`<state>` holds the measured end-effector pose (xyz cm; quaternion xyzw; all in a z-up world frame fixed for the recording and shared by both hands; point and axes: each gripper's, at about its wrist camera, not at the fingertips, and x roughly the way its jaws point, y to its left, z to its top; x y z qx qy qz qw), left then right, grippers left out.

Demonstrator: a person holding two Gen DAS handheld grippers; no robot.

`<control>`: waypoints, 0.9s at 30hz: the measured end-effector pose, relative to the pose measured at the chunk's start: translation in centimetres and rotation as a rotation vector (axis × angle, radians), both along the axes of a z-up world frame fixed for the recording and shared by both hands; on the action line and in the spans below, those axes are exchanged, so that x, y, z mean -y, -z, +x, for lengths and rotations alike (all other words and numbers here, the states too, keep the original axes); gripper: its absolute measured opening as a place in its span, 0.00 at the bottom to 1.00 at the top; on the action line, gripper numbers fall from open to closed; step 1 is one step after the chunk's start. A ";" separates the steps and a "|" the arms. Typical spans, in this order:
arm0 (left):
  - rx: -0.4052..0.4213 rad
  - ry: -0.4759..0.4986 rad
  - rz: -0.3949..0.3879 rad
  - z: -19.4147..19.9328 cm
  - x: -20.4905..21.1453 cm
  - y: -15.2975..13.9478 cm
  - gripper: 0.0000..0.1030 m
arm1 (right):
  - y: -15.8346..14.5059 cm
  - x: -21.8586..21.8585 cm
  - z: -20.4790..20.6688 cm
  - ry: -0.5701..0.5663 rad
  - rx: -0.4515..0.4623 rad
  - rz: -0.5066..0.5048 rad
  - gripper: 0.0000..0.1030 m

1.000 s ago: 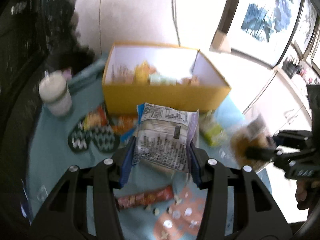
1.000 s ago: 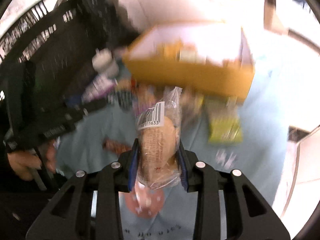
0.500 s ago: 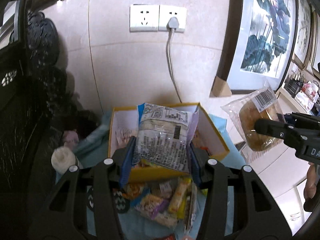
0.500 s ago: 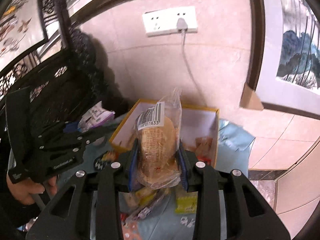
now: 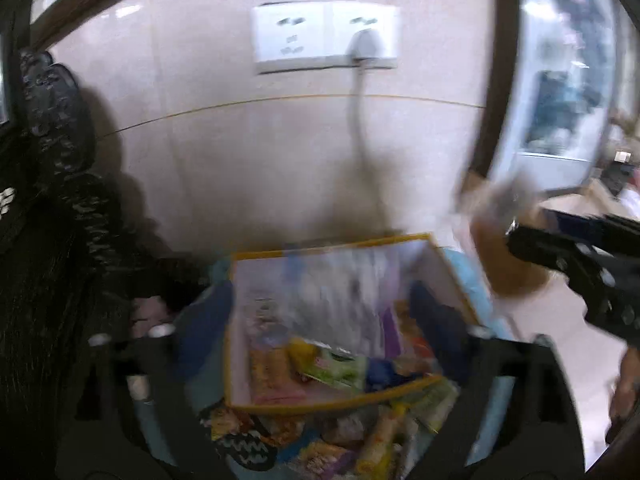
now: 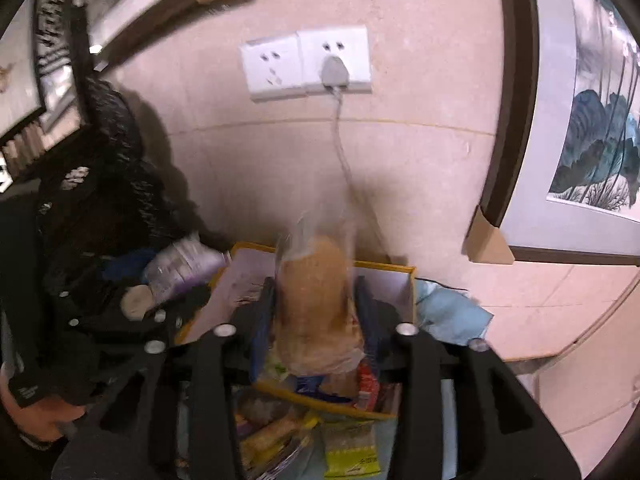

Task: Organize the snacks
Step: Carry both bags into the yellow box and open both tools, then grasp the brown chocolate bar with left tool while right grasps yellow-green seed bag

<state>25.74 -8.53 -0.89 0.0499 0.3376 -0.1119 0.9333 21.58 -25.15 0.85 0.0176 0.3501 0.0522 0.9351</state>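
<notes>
A yellow box [image 5: 332, 242] with white inner walls stands against the wall and holds several snacks. My left gripper [image 5: 322, 320] hangs over it, its jaws opening wide. The white and purple snack packet [image 5: 340, 292] shows blurred between the pads with a gap on each side. My right gripper [image 6: 316, 316] is also above the yellow box [image 6: 384, 266]. Its jaws are opening, and the clear-wrapped bread [image 6: 316, 292] is blurred and loose between the pads. In the left wrist view the bread [image 5: 504, 256] appears at the right.
Loose snack packets [image 5: 360, 432] lie on a blue cloth in front of the box, among them a green one [image 6: 352, 452]. A wall socket [image 5: 324, 40] with a plugged cable is right behind. Dark carved furniture [image 5: 52, 240] stands left, a framed picture [image 6: 580, 120] right.
Both grippers rose from the table and came forward over the box. The left jaws spread wide off the packet. The right jaws widened a little around the bread.
</notes>
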 end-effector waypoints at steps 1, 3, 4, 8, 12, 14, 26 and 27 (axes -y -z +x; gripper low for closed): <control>-0.015 -0.010 -0.005 0.5 -0.1 0.3 0.92 | 0.3 0.1 0.5 0.014 -0.007 -0.005 0.44; -0.042 -0.027 -0.002 1.1 -0.4 0.8 0.92 | 0.7 0.6 0.6 0.022 -0.012 0.023 0.44; -0.040 -0.032 0.007 1.1 -0.6 1.1 0.92 | 1.0 1.0 0.5 0.023 -0.013 0.042 0.44; -0.060 -0.056 0.028 0.9 -1.5 2.3 0.92 | 2.1 1.8 0.0 0.033 -0.036 0.048 0.44; -0.088 -0.078 0.005 -0.1 -2.5 3.3 0.92 | 3.1 2.4 -1.0 0.040 -0.058 0.062 0.44; -0.096 -0.076 -0.001 -0.9 -2.7 3.6 0.92 | 3.8 2.7 -2.0 0.041 -0.071 0.069 0.44; -0.220 -0.029 -0.038 -10.5 -6.7 12.9 0.92 | 16.9 4.3 -8.7 0.100 -0.335 0.045 0.63; -0.252 -0.022 -0.016 -11.5 -7.0 14.7 0.92 | 18.1 4.3 -9.0 0.103 -0.361 0.035 0.63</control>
